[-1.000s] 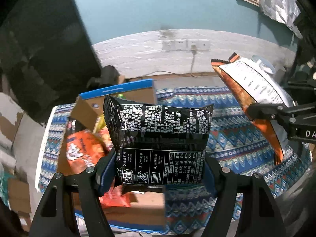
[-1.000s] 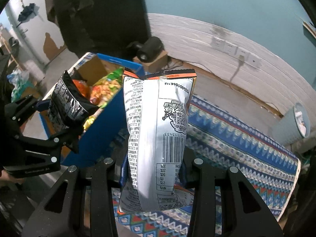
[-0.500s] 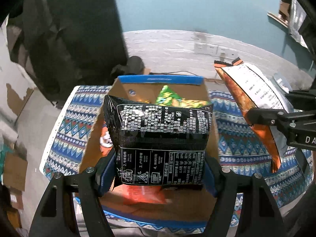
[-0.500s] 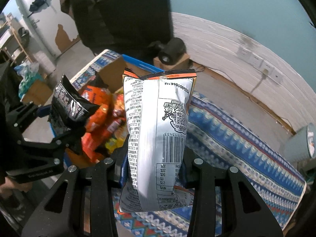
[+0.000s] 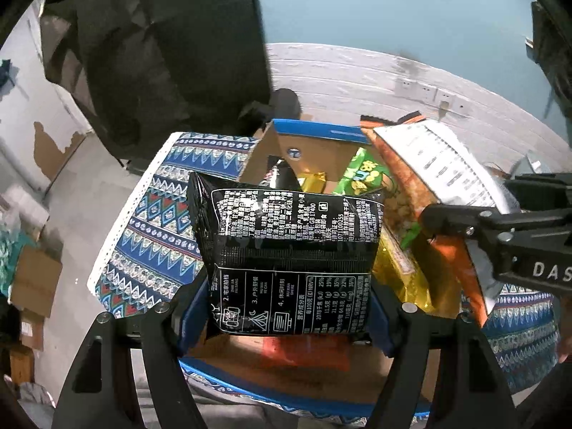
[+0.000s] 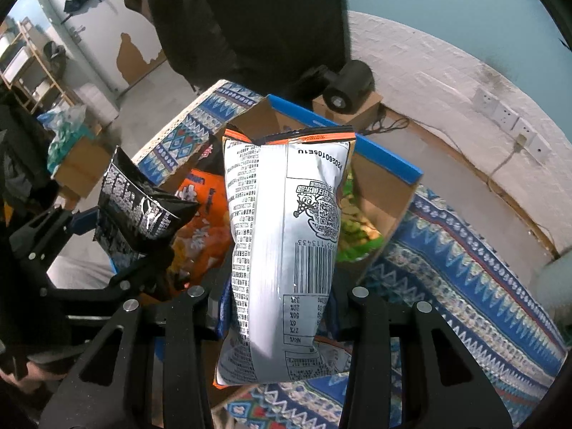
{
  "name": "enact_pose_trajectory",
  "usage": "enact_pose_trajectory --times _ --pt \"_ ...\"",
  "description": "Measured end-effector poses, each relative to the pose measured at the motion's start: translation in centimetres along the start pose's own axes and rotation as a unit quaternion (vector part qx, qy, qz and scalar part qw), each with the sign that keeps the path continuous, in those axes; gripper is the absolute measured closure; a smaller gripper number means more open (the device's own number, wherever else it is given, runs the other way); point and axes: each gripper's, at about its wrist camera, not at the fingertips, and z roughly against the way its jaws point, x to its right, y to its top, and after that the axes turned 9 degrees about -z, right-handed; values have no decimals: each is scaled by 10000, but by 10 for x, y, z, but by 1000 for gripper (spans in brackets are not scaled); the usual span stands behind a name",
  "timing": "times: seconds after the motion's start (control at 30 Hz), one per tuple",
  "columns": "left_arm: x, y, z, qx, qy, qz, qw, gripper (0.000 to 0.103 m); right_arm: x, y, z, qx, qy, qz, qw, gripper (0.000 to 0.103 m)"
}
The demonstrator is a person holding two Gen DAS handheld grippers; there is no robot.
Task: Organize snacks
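Note:
A black snack bag (image 5: 289,261) stands upright between the blue pads of my left gripper (image 5: 286,307). Its jaws are opening, and the pads still touch the bag's sides. It hangs over the near part of an open cardboard box with a blue rim (image 5: 314,130). My right gripper (image 6: 279,311) is shut on a silver and orange snack bag (image 6: 286,250), held upright above the same box (image 6: 386,161). In the left wrist view that bag (image 5: 439,171) is at the right, over the box's right side. The black bag (image 6: 139,211) shows at the left of the right wrist view.
The box holds a green bag (image 5: 364,178), a gold packet (image 5: 400,268) and orange bags (image 6: 203,221). It sits on a blue patterned cloth (image 5: 153,228) near the table's left end. Behind are a black speaker (image 6: 348,82), dark hanging fabric (image 5: 161,53) and a white brick wall.
Both grippers have carried their bags sideways to the box, which now lies under both. The right bag has come in close beside the left gripper.

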Motion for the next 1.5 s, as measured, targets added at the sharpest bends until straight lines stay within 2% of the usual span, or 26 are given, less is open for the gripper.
enact_pose_trajectory --times 0.07,0.13,0.2,0.47,0.73,0.87,1.03,1.3,1.5 --pt "1 0 0 -47 66 19 10000 17 -3 2 -1 11 78 -13 10000 52" --pt "0 0 2 -50 65 29 10000 17 -5 4 2 98 76 -23 9999 42" --pt "-1 -1 4 -39 57 30 10000 14 -5 4 8 174 54 -9 9998 39" --pt "2 -1 19 46 -60 -80 9999 13 3 -6 28 311 -92 6 9995 34" --pt "7 -9 46 297 70 -274 9992 13 9 -26 58 543 -327 189 9978 30" --pt "7 -13 57 434 -46 -251 9987 8 12 -36 76 735 -360 166 9965 29" --pt "5 -22 66 573 -89 -187 9981 6 14 -51 95 951 -476 269 9940 26" --pt "14 -26 73 745 -234 -201 9967 3 15 -69 107 1138 -574 322 9913 25" --pt "21 -30 80 926 -105 -227 9954 3 21 -76 113 1298 -663 284 9889 24"
